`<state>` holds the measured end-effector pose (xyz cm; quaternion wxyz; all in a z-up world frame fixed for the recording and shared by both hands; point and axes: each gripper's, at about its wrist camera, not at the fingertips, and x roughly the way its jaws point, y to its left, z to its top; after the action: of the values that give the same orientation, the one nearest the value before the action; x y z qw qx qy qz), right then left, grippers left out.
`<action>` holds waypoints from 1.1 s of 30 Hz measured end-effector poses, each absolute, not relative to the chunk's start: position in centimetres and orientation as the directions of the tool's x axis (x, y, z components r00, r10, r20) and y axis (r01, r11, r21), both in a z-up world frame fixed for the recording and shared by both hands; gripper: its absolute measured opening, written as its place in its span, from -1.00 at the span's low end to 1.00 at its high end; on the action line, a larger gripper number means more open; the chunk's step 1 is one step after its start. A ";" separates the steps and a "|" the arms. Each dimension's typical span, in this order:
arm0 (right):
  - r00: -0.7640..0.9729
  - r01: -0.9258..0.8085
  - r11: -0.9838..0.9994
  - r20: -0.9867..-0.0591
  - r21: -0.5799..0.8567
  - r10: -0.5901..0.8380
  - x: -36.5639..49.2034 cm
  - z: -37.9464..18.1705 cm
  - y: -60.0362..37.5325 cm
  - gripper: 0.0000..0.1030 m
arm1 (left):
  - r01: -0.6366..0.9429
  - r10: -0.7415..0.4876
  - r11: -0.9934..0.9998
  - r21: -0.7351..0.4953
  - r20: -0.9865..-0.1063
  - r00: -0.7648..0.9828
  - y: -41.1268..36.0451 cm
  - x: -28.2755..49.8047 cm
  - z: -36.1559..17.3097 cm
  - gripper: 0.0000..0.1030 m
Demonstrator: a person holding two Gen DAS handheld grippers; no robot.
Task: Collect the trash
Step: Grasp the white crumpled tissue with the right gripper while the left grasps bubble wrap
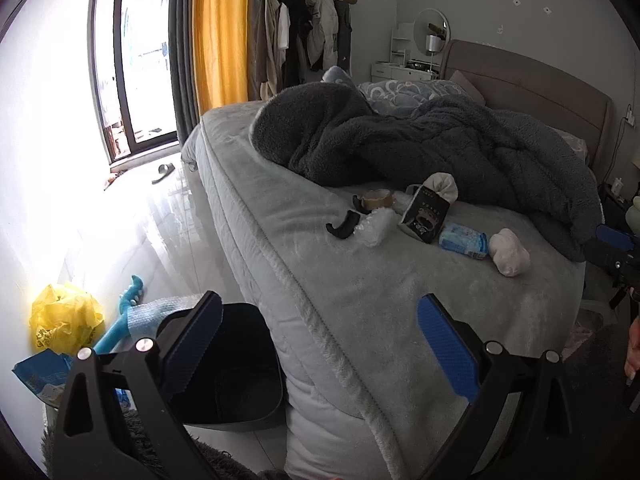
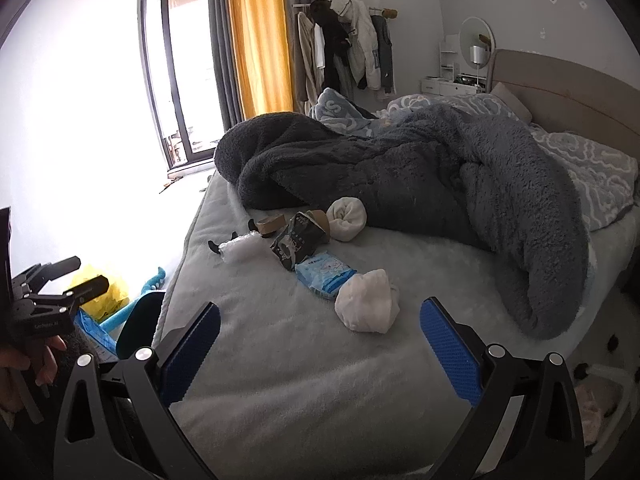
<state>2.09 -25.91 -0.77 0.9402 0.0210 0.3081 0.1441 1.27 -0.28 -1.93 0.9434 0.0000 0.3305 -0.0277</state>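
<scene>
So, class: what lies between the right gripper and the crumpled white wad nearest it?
Only bare bed cover separates the open right gripper from the white wad, seen in the right wrist view.

Daylight pours in from the window [image 1: 120, 60] far ahead and to the left of each claw, blowing the wall and glossy floor [image 1: 132, 220] below it out to white glare in both views. The bed [image 2: 280, 340] straight ahead is softly and evenly lit, with weak shadows. Both fisheye pictures bend straight lines, darken to black at the corners, and look sharp throughout.
</scene>
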 end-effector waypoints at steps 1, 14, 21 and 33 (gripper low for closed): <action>0.763 -0.262 0.957 -0.580 0.126 0.285 2.6 -1.0 -25.8 0.96 | 0.060 -0.062 0.998 -0.025 -0.625 0.778 -0.2 1.6 -2.0 0.93; 0.679 -0.289 0.954 -0.685 0.081 0.264 8.6 -5.8 -25.6 0.56 | 0.225 -0.180 0.974 0.001 -0.595 0.783 -1.6 6.2 -2.7 0.75; 0.633 -0.280 0.954 -0.725 0.110 0.270 11.0 -8.1 -27.2 0.42 | 0.299 -0.236 0.954 -0.007 -0.634 0.737 -3.0 9.0 -4.5 0.55; 0.584 -0.291 0.948 -0.761 0.128 0.282 12.9 -10.2 -28.3 0.04 | 0.332 -0.280 0.943 -0.041 -0.637 0.718 -3.9 13.7 -6.1 0.32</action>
<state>12.87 -28.25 -10.19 0.8899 -0.0051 0.4269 0.1609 13.68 -3.93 -6.12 0.9262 0.0379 0.3369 -0.1652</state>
